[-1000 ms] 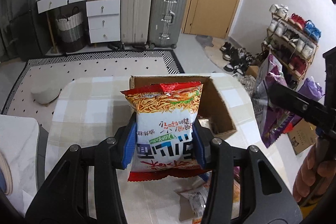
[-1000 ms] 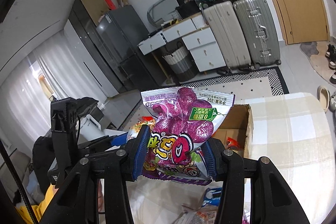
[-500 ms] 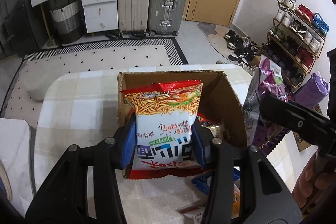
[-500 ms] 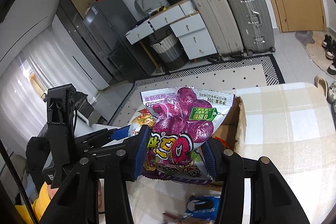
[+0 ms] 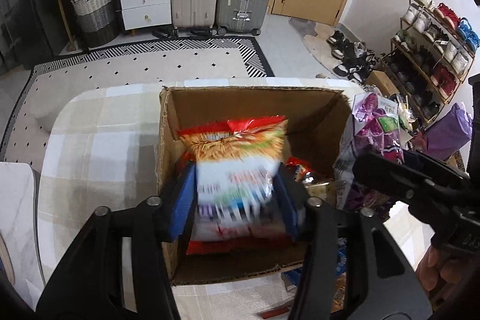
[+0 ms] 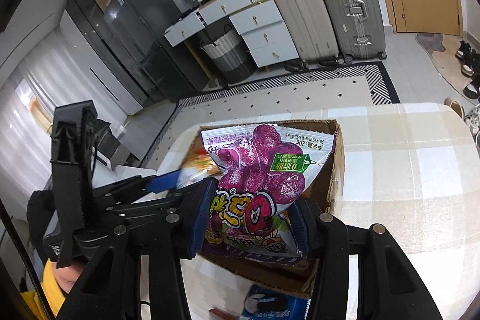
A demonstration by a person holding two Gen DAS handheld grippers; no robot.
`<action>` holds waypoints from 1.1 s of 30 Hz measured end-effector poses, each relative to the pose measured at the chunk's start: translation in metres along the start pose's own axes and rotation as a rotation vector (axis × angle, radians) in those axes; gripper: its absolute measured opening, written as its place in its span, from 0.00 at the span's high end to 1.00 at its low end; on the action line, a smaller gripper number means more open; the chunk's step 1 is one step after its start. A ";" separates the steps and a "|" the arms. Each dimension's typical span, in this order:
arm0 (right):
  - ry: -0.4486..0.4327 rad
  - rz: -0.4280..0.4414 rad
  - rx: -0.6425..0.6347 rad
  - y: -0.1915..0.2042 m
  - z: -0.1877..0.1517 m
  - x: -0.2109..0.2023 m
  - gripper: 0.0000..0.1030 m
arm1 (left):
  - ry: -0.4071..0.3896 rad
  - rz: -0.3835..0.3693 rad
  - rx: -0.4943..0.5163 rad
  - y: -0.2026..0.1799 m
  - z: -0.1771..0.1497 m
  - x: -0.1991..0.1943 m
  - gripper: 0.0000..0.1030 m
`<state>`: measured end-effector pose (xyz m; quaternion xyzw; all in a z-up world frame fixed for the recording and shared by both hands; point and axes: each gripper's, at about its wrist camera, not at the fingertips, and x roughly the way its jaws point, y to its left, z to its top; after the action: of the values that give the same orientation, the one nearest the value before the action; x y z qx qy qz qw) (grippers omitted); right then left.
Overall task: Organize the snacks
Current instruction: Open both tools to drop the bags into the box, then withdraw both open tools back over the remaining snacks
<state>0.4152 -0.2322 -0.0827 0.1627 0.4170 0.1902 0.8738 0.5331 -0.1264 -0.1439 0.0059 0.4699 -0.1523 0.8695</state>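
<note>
a table [image 5: 90,146] under a pale checked cloth carried everything, and the open cardboard box [image 5: 168,146] stood on it toward the far edge, taking up the middle of the surface. other packets already lay on the box floor, by its right wall.

the left gripper [image 5: 234,200] reached down into the box from the near side. the noodle packet [image 5: 237,167], red-edged with orange noodles printed across its upper part, sat between the blue pads [image 5: 183,200], its image blurred. the jaws were opening at this moment, with the packet between them; whether the pads pressed on it i could not tell from the blur. the packet was inside the box, nearer its left wall.

the right gripper [image 6: 252,222] hovered over the right side of the box and was clamped on the purple snack bag [image 6: 261,179], its blue pads pressing the lower part of the bag while the top stood up free above the box opening. in the left wrist view that bag [image 5: 372,134] showed just outside the box's right wall.

on the near edge of the table, just in front of the box, lay a blue cookie packet [image 6: 270,305].
</note>
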 end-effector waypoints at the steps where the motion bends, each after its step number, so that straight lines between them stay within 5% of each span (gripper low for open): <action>1: 0.004 -0.003 -0.005 0.001 -0.001 0.001 0.53 | -0.002 0.000 0.001 0.001 0.001 0.003 0.51; 10: 0.023 -0.013 -0.012 0.003 -0.001 0.011 0.53 | -0.027 -0.006 -0.034 0.013 -0.009 -0.009 0.36; 22: 0.010 -0.086 -0.039 0.009 -0.001 0.014 0.46 | -0.055 0.035 -0.026 0.016 -0.044 -0.063 0.32; 33: -0.120 -0.059 -0.112 0.052 -0.007 -0.059 0.46 | -0.102 0.067 -0.022 0.003 -0.075 -0.132 0.27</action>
<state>0.3657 -0.2133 -0.0244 0.1123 0.3573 0.1773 0.9101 0.4054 -0.0775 -0.0779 0.0042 0.4261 -0.1178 0.8969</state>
